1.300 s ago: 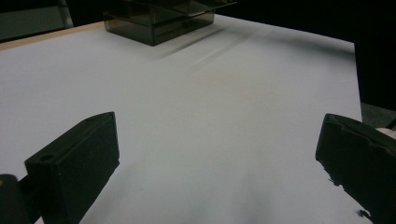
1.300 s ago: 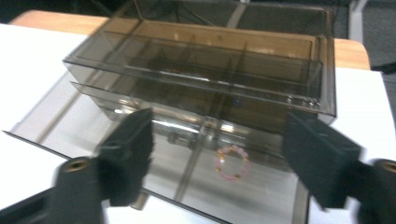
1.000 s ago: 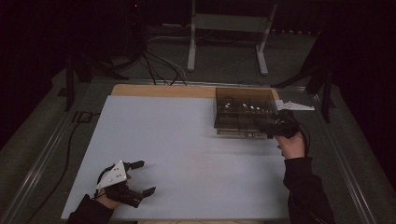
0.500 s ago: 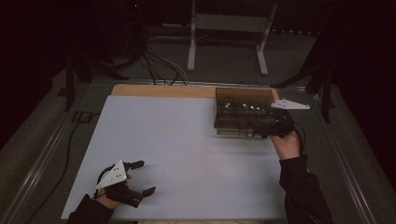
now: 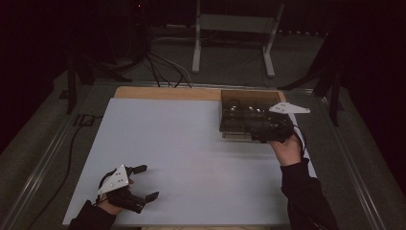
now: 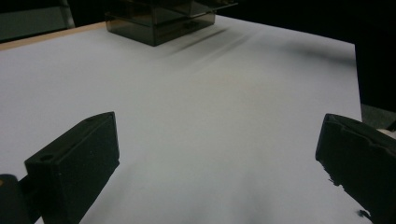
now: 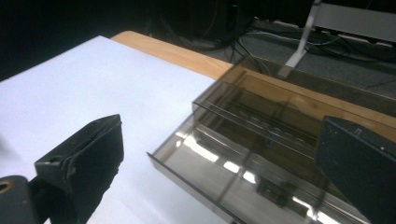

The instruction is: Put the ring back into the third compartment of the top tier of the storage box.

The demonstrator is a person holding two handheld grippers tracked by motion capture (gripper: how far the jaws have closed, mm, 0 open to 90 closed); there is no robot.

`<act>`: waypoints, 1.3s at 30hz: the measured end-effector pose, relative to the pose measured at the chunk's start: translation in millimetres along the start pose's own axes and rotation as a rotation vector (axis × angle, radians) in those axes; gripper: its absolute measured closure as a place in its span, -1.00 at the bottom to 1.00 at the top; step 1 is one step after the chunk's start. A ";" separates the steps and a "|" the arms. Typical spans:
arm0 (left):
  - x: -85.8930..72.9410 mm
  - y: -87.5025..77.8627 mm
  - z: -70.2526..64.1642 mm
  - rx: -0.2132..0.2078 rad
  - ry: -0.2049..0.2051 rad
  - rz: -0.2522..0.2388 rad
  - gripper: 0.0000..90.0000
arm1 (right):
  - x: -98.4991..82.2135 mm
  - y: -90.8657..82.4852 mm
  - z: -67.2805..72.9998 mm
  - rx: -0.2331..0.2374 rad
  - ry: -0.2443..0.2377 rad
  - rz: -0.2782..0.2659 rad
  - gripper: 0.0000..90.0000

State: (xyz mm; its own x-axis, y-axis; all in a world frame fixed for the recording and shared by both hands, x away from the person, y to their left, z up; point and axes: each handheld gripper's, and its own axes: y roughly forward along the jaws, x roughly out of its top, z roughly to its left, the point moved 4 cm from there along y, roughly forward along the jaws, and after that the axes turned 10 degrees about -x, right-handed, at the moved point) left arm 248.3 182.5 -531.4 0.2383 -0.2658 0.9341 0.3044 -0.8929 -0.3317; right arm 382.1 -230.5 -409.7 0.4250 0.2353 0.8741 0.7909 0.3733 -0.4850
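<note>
Sheet [image 5: 191, 158] lies on the table [image 5: 158, 92], covering most of it; a bare strip of table stays exposed along the far edge. Box [image 5: 246, 115] sits at the far right of the sheet, its back reaching that strip. Drawer [image 7: 233, 172] sticks out of the box's near side, over the sheet. Right gripper [image 5: 268, 132] is at the box's near right corner, jaws apart, drawer between them (contact can't be told). Left gripper [image 5: 143, 182] is at the near left corner of the sheet, well apart from the box, jaws spread. Stand [image 5: 234, 28] is on the floor behind the table.
</note>
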 end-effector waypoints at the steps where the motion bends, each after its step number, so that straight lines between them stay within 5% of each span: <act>1: 0.0 0.0 0.0 0.000 0.000 0.000 -0.98 | 0.3 0.2 2.6 0.013 0.000 -0.002 -0.97; 16: 0.3 0.3 -0.2 -0.006 0.006 0.002 -0.98 | -5.4 -0.3 38.1 0.104 -0.035 -0.012 -0.97; 35: -0.1 0.5 -0.4 -0.006 0.006 0.008 -0.98 | -49.6 10.6 74.3 0.273 -0.111 -0.027 -0.97; 39: 0.0 0.6 -0.4 -0.005 0.006 0.006 -0.98 | -59.8 14.6 77.6 0.279 -0.138 -0.018 -0.97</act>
State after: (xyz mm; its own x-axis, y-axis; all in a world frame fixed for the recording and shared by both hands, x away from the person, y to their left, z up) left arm 248.1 181.8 -531.5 0.2346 -0.2733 0.9329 0.2984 -0.8931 -0.3367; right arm 334.0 -169.5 -471.2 0.3332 0.3388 0.8799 0.6381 0.6060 -0.4750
